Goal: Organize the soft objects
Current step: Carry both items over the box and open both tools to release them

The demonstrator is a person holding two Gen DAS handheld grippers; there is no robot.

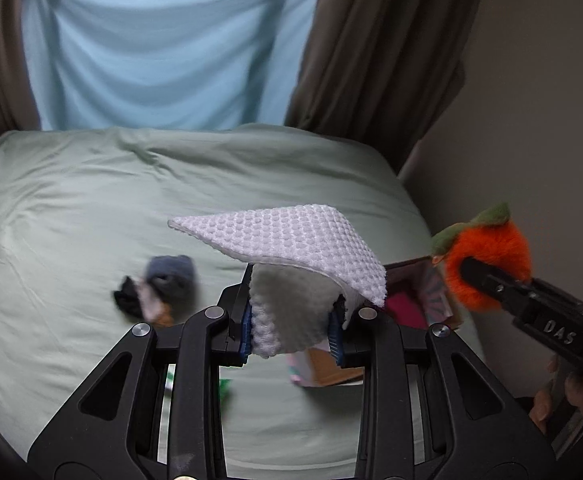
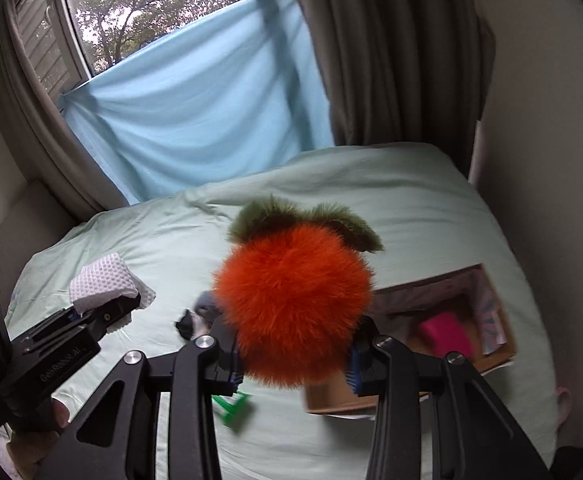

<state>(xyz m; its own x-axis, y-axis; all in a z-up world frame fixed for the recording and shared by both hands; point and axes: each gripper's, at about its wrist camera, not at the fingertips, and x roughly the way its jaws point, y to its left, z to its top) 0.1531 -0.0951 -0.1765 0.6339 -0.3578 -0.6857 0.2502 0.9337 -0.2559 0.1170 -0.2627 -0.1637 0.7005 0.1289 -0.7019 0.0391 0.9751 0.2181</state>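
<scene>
My left gripper (image 1: 293,320) is shut on a white waffle-textured cloth (image 1: 291,248) and holds it above the pale green bed (image 1: 71,208); the cloth also shows in the right wrist view (image 2: 103,280). My right gripper (image 2: 293,364) is shut on a fluffy orange plush fruit with green leaves (image 2: 291,304), held in the air; it also shows in the left wrist view (image 1: 487,256). A small pile of dark and grey socks (image 1: 159,284) lies on the bed left of the left gripper.
An open cardboard box (image 2: 495,360) with a pink item (image 2: 445,336) inside sits on the bed at the right. A green object (image 2: 231,408) lies below the right gripper. Brown curtains and a light blue sheet hang behind the bed; a wall is at the right.
</scene>
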